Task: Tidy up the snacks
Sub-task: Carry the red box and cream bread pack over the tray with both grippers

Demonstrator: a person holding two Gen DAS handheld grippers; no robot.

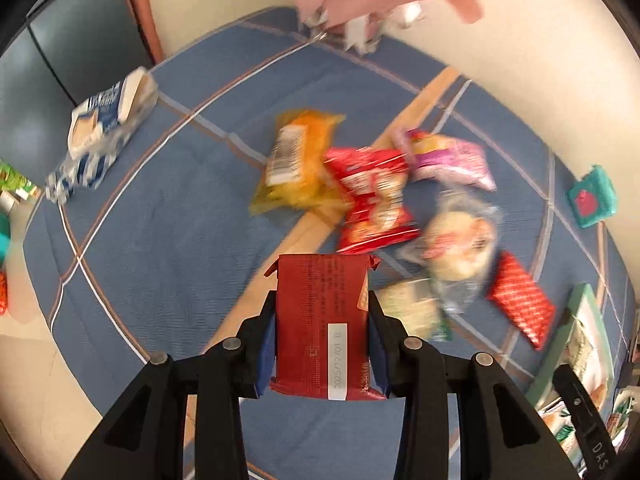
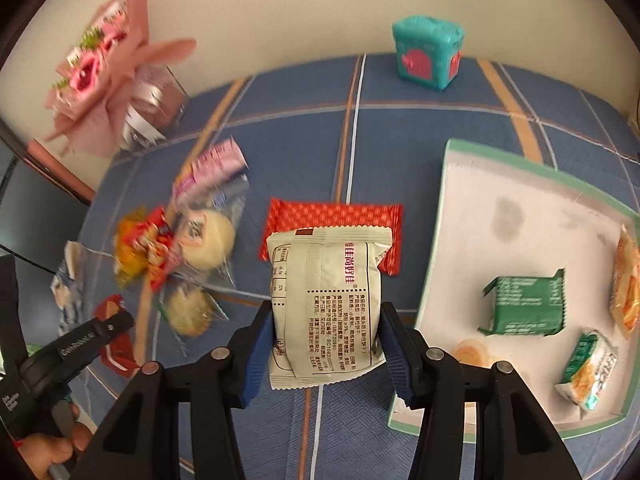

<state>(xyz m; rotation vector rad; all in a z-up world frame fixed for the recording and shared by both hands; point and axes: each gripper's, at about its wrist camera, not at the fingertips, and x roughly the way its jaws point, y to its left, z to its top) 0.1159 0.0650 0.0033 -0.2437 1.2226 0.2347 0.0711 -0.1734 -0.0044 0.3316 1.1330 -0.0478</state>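
Left gripper (image 1: 322, 336) clamped on dark red packet (image 1: 322, 320), held above blue cloth (image 1: 160, 220). Right gripper (image 2: 324, 344) closed on cream packet (image 2: 326, 304), held beside white tray (image 2: 448, 216).

A blue checked cloth with tan and white stripes (image 2: 400, 92) covers the desk. At its far edge, against the cream wall (image 2: 280, 8), stands a teal plastic cube box with red heart-like panels (image 2: 427, 53). Toward the far left corner, a bouquet wrapped in pink paper (image 2: 108, 76) leans beside the wall, blurred.
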